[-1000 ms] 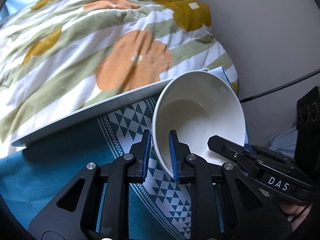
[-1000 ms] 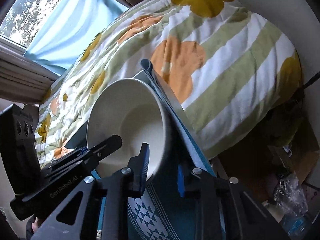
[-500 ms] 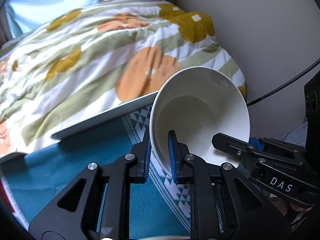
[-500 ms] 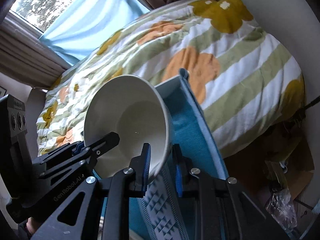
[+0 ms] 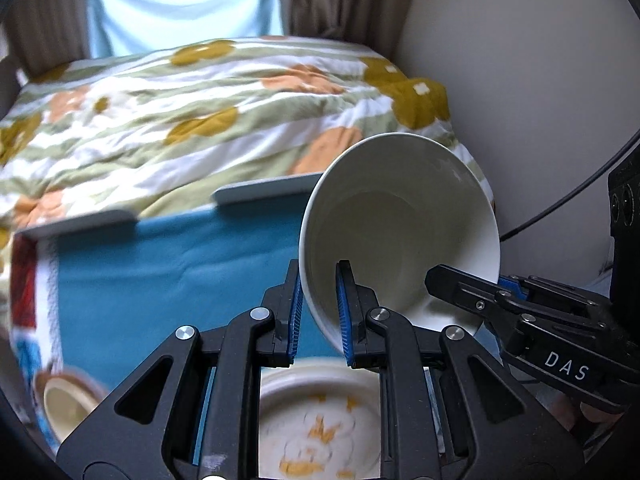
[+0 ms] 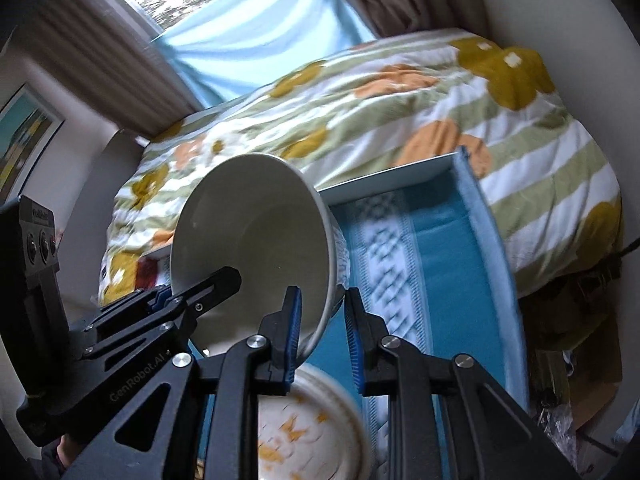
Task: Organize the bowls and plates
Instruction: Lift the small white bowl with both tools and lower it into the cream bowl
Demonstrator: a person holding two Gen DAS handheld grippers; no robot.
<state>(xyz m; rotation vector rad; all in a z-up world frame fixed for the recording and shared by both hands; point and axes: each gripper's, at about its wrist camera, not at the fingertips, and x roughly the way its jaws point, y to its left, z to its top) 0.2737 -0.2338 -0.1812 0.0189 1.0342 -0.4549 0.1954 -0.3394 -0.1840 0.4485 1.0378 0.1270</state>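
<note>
White bowl (image 5: 400, 224): held in the air, tipped on its side, mouth toward both cameras, above the teal cloth (image 5: 180, 280) that covers the table.

Left tongs (image 5: 318, 312): blue pads pinching the bowl's rim, one pad inside, one outside. Right tongs (image 6: 322, 330): inner pad against the bowl's inside wall; the outer pad appears to stand slightly off the outside, so whether this side grips cannot be told. The bowl is thus carried at two points on its rim.

Below the bowl: a patterned dish (image 6: 308, 432), white with orange markings, lies on the cloth close beneath both tongs. A small brown-rimmed bowl (image 5: 66, 400) sits at the left edge of the cloth, well apart. No other crockery is visible.

Surroundings: bed with floral duvet (image 5: 200, 112) behind the table; curtained window beyond.

Assessment: sorting is under way, not finished. The white bowl is not yet set down; probably it belongs on the patterned dish. The small bowl remains separate.
</note>
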